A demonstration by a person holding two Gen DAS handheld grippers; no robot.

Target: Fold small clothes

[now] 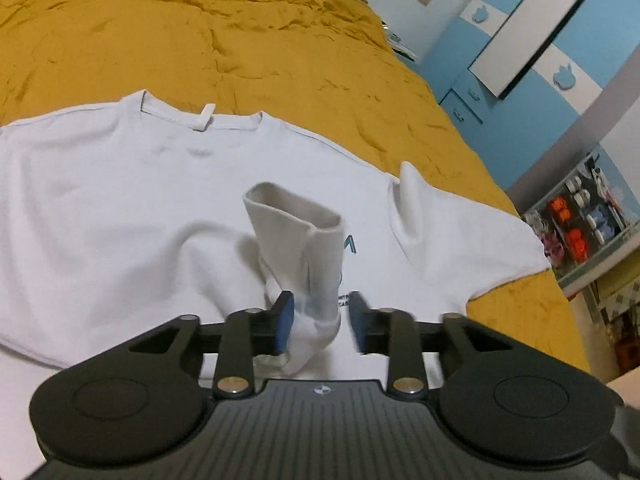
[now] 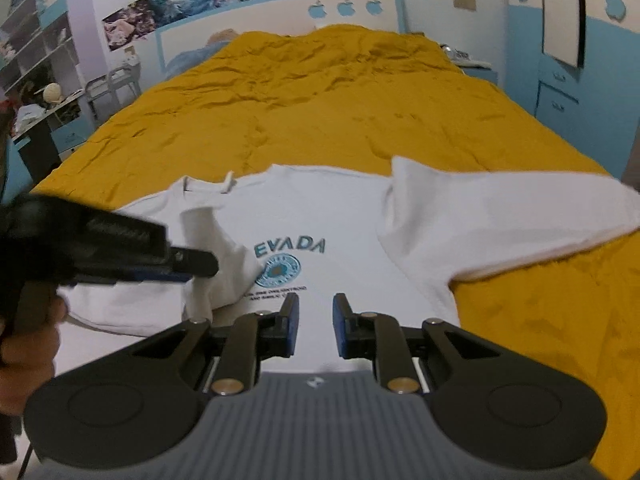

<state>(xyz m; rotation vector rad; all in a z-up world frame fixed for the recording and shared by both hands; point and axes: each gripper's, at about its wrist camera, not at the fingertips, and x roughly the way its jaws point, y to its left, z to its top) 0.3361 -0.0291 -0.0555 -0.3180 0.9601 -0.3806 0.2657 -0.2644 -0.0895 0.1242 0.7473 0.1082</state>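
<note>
White printed cotton T-shirt (image 2: 320,236) lies on mustard bedspread (image 2: 320,112). One sleeve (image 1: 296,240) is folded inward between parted left gripper (image 1: 320,322) jaws (unpinched); right gripper (image 2: 316,322) apart, empty. Other sleeve and body unfolded.

The white T-shirt (image 2: 344,220) reads "EVADA" in teal letters.

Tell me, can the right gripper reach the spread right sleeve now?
Probably yes. The right gripper is empty, and the sleeve lies flat on the bed with nothing between them.
</note>
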